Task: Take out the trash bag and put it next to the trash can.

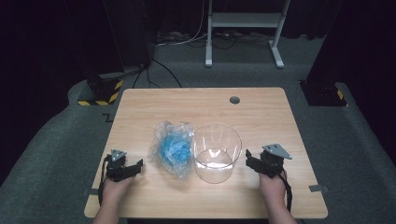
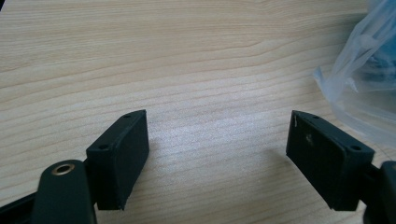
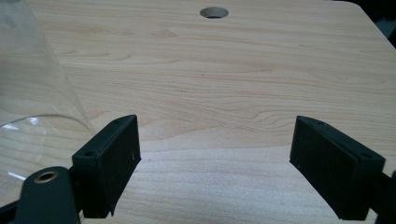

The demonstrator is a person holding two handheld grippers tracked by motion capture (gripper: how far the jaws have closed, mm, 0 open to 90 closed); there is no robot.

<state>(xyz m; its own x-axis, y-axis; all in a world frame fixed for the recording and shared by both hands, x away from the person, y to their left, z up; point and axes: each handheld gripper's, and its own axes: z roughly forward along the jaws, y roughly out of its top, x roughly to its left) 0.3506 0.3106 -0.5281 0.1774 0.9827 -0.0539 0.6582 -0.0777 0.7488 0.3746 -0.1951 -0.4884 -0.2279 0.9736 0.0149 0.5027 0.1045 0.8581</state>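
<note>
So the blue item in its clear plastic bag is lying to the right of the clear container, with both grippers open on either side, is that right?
Not quite: the high view shows the plastic bag to the left of the clear container, not the right. The rest holds: the left gripper and right gripper are open, one on either side.

No text, label, brand or number can be read anywhere; the only marking is the yellow-and-black hazard stripes on a floor stand.

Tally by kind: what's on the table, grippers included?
Clear plastic bag with blue contents: 1
Clear round plastic container, upright: 1
Black two-jaw grippers: 2, left gripper and right gripper, both open, nothing between the jaws
Total: 4, all on the light wooden table
</note>
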